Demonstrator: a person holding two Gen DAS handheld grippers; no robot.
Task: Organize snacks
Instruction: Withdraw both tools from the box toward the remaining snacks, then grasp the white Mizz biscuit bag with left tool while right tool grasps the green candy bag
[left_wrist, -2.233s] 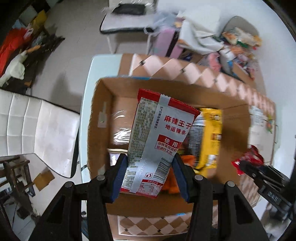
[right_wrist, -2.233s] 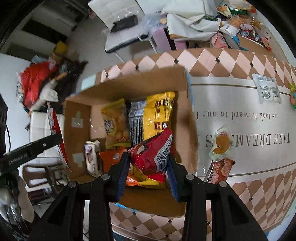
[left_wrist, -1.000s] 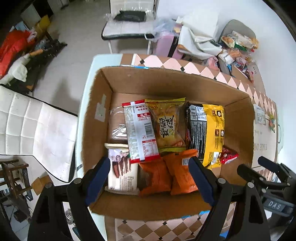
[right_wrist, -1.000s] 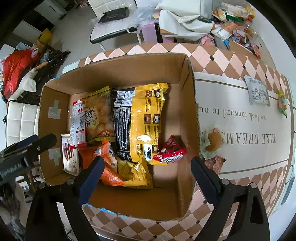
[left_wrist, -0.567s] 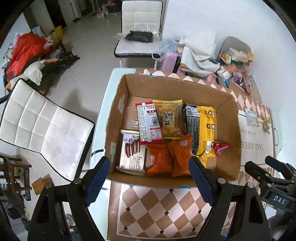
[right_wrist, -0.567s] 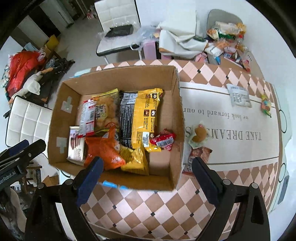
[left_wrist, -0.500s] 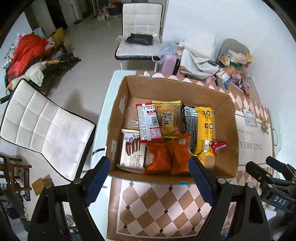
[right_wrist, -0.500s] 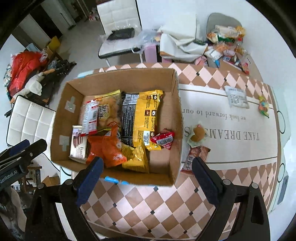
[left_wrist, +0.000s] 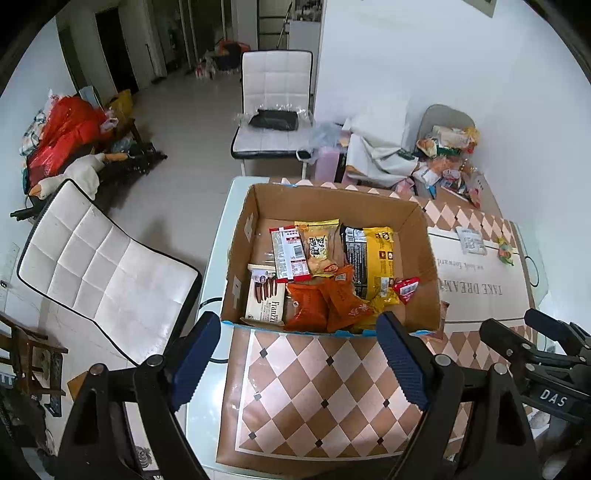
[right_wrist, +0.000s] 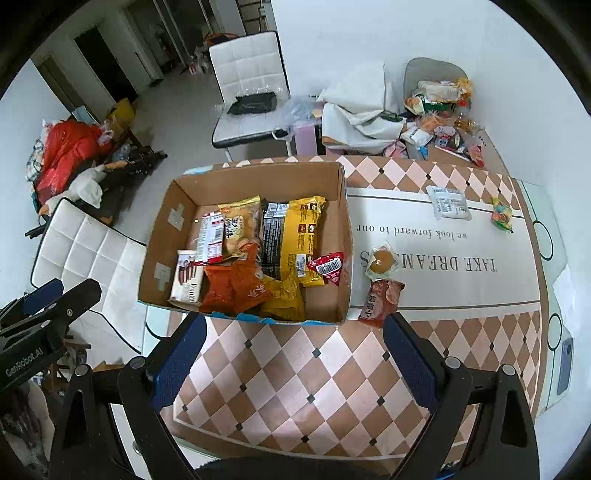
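A cardboard box (left_wrist: 421, 236) (right_wrist: 162, 236) on the table holds several snack packs: a yellow and black bag (left_wrist: 373, 258) (right_wrist: 299, 236), orange packs (left_wrist: 325, 306) (right_wrist: 232, 284), a red and white strip pack (left_wrist: 288, 251), a small red pack (left_wrist: 406, 288) (right_wrist: 327, 266). Loose on the mat right of the box lie a round pastry (right_wrist: 382, 260), a red cracker pack (right_wrist: 380, 302), a white pack (right_wrist: 448, 206) and a colourful candy (right_wrist: 500, 216). My left gripper (left_wrist: 299, 354) and right gripper (right_wrist: 291, 358) hang open and empty above the near table.
The table (right_wrist: 295, 387) carries a checkered mat with lettering. White chairs stand at the left (left_wrist: 103, 273) and behind (left_wrist: 273, 110). A heap of bags and snacks (right_wrist: 439, 107) fills the far right corner. A phone (right_wrist: 563, 365) lies at the table's right edge.
Both grippers let go of their packs into the box, then rose and drew back. The box now looks smaller and farther, and more of the room shows.
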